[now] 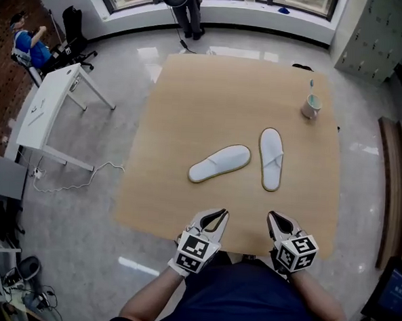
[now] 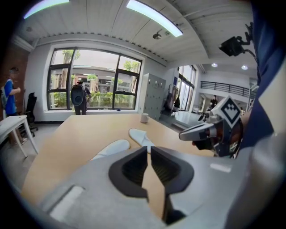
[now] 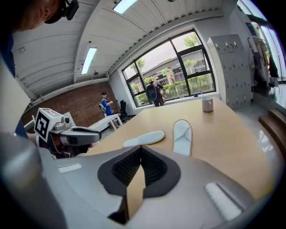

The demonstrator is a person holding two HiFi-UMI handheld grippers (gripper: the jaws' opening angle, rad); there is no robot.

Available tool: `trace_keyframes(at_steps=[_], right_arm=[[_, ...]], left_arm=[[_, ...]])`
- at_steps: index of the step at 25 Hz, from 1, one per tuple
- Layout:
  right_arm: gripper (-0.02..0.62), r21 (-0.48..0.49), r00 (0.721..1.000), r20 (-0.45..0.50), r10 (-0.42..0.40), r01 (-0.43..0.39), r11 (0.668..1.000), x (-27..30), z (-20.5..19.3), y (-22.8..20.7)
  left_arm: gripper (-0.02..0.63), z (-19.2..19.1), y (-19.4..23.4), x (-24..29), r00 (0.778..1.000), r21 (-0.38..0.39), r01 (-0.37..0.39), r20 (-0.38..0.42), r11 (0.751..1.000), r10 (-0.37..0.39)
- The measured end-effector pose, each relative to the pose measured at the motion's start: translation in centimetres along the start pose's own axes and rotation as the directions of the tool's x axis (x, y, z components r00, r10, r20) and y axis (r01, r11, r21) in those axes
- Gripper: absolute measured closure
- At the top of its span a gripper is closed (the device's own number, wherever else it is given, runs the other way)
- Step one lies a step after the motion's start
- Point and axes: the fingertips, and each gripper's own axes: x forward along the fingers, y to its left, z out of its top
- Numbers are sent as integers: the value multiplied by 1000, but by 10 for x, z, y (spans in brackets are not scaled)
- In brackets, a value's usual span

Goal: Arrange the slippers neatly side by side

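Two slippers (image 1: 220, 164) (image 1: 270, 158), one cup (image 1: 311, 106), one wooden table (image 1: 191, 101) — two grippers (image 1: 217, 216) (image 1: 274, 219)

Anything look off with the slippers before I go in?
Yes. The left slipper lies askew, nearly crosswise, while the right slipper points straight away from the person. They sit apart, not side by side. No strap shows on the left slipper, so it may be sole up.

A light wooden table (image 1: 190, 108) fills the middle of the head view. Two white slippers lie near its centre, apart. The left slipper (image 1: 220, 164) slants toward the upper right. The right slipper (image 1: 270, 158) runs nearly straight up the frame, strap upward. At the upper right, near the edge, a cup (image 1: 311, 106) stands with a thin blue-tipped stick (image 1: 311, 85) in it.
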Motion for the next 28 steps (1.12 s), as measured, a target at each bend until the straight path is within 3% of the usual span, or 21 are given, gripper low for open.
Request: trace_keyframes(at_steps=[10, 16, 20, 22, 23, 25, 28], right_arm=[[584, 1, 993, -4, -119, 119, 993, 28, 22, 8], [584, -51, 988, -5, -156, 156, 986, 40, 46, -7], [584, -126, 989, -29, -148, 144, 982, 54, 57, -25], [584, -185, 988, -53, -142, 130, 974, 66, 60, -39], [579, -217, 988, -68, -141, 123, 969, 72, 61, -46], [495, -270, 986, -103, -130, 98, 958, 85, 64, -61], [446, -352, 982, -166, -86, 23, 936, 106, 64, -78]], left_arm=[[558, 7, 44, 24, 983, 90, 184, -31, 979, -182], [534, 9, 59, 39, 968, 150, 251, -61, 956, -244], [520, 18, 64, 53, 961, 256, 277, -83, 926, -265], [500, 22, 65, 61, 956, 362, 294, -116, 885, -270], [490, 22, 65, 66, 952, 427, 308, -142, 850, -273], [453, 19, 64, 75, 937, 556, 349, -210, 755, -279], [430, 5, 66, 94, 902, 670, 432, -330, 603, -279]])
